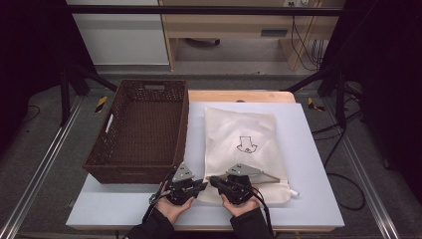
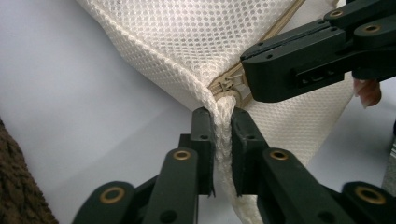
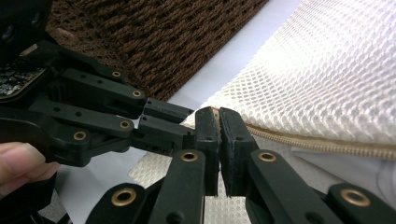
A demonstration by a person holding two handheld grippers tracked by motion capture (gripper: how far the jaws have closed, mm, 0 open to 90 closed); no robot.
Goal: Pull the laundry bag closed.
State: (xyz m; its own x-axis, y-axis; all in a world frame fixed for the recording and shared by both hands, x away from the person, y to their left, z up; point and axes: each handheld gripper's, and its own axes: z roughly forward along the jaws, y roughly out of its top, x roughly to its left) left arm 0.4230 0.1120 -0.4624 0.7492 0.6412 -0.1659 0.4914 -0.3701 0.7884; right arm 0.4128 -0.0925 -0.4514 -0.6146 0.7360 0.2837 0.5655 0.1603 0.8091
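High view first: a white mesh laundry bag lies flat on the pale table, just right of a brown woven basket, with a small black drawing printed on its upper face. Both hands come in from the bottom edge and meet at the bag's near left corner. From the left gripper view, the left gripper has its jaws closed narrow on a bunched fold of mesh at that corner, right beside the end of the beige zipper. From the right gripper view, the right gripper has its jaws pressed nearly together at the same zipper end, seemingly pinching the zipper's pull, though that small part is hidden between the pads. The two grippers sit almost touching each other, tips facing
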